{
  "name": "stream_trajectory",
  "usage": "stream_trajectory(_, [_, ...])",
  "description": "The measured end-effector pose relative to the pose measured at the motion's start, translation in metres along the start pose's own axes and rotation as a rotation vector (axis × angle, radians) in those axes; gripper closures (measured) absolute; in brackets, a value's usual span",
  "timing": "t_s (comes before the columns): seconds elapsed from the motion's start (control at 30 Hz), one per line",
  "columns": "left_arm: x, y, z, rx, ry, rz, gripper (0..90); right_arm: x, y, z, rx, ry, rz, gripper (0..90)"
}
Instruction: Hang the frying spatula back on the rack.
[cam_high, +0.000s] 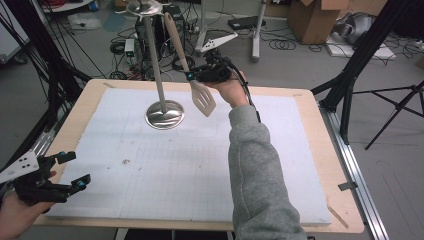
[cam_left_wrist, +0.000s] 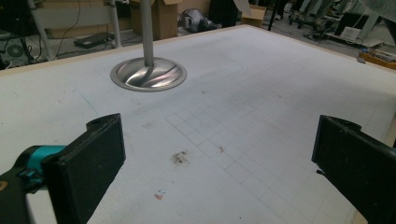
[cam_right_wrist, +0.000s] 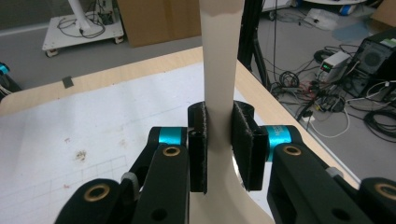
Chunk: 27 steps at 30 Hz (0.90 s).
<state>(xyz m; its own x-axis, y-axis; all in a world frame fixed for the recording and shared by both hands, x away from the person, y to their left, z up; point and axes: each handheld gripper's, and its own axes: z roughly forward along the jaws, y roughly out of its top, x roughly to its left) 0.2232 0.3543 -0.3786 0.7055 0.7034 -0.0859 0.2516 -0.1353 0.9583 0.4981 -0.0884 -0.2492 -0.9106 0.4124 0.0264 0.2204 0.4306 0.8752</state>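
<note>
lab floor, cables behind white mat | high: right gripper clamps spatula neck, upper centre beside stand; may swing, knock stand | left gripper view: wide, empty | right gripper view: handle pinched, could slip

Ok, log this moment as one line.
right gripper: shut on spatula neck, held above mat | left gripper: open, idle at near left edge | metal stand: upright on mat
</note>
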Motion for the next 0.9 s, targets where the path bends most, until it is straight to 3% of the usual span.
stream_trajectory(0.7, [0.0,-0.002,-0.004,-0.001,0.006,-0.005,3.2,0.001,0.004,0.016,-0.004,-0.025,-0.005,76.3])
stream_trajectory(0.8, [0.0,-0.002,-0.005,0.0,0.008,-0.005,3.2,0.001,0.004,0.015,-0.013,-0.035,0.003,68.6])
stream_trajectory(0.9, [0.0,-0.002,-0.005,-0.003,0.007,-0.005,3.2,0.001,0.004,0.013,-0.018,-0.038,0.008,66.6])
